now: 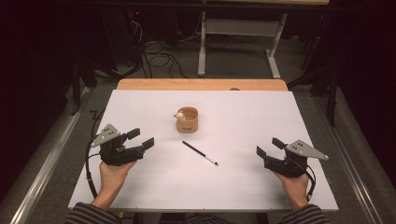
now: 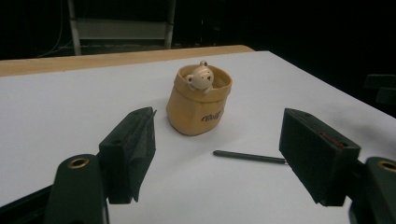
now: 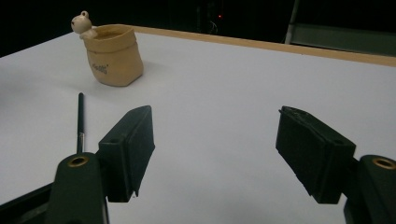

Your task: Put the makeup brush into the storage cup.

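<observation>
High view: the big white table (image 1: 140,186) is seen from above, with a gripper resting at each side and nothing held. The left gripper (image 1: 140,138) is kept with its jaws wide apart, and the right gripper (image 1: 269,147) is held the same way, jaws apart and empty. Near the middle of the table a small tan pot (image 1: 187,120) is stood upright, with a little bear head (image 1: 179,115) peeking over its rim. The pot looks hard and smooth, perhaps like baked clay, so it could be chipped if it is knocked or squeezed too hard. Just in front of the pot, but not touching it, a thin black pen (image 1: 200,153) is laid flat. The pen is judged to be light, stiff and a bit slippery, and it may roll away when pushed. It is best pinched across its middle, with the jaws brought down on both sides. The silver tip (image 1: 214,163) should be left alone.
</observation>
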`<state>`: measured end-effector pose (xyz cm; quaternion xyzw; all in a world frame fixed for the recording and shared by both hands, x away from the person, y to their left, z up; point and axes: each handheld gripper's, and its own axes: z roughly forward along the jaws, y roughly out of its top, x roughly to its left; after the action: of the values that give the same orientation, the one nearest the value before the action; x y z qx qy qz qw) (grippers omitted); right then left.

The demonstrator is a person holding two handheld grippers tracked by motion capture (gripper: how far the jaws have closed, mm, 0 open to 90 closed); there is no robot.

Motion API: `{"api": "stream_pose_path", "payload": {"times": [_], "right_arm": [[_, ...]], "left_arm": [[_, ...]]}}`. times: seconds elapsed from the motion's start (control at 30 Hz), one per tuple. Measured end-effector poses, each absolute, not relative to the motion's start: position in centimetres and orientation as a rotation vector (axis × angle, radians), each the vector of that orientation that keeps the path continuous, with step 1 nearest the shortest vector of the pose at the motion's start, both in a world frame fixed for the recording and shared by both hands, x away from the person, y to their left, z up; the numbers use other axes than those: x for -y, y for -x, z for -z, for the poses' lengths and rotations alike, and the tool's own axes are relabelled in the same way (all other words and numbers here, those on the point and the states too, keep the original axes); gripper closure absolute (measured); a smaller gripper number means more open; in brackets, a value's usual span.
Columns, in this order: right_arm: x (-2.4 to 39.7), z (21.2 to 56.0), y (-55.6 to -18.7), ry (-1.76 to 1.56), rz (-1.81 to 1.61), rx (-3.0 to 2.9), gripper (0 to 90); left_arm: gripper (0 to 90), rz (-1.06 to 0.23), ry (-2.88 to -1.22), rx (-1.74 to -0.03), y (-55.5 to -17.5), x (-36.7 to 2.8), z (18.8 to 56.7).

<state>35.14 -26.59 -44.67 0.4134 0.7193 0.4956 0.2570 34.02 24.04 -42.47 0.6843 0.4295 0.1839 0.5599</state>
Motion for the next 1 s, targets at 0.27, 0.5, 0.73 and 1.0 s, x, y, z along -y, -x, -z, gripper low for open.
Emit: {"api": "stream_pose_path", "payload": {"times": [0.27, 0.5, 0.73, 1.0], "right_arm": [[26.6, 44.7, -35.1, -1.121, -1.345, -1.955, 29.0], [26.5, 44.7, -35.1, -1.118, -1.345, -1.959, 29.0], [26.6, 44.7, -35.1, -1.118, -1.345, -1.958, 29.0], [26.5, 44.7, -35.1, -1.117, -1.346, -1.959, 28.9]], "left_arm": [[27.4, -0.421, -1.618, -0.994, -34.4, -23.4, 42.2], [27.4, -0.417, -1.624, -0.981, -34.6, -23.1, 41.9], [27.4, -0.412, -1.63, -0.964, -34.9, -22.5, 41.7], [27.3, -0.403, -1.637, -0.942, -35.3, -21.5, 41.3]]}}
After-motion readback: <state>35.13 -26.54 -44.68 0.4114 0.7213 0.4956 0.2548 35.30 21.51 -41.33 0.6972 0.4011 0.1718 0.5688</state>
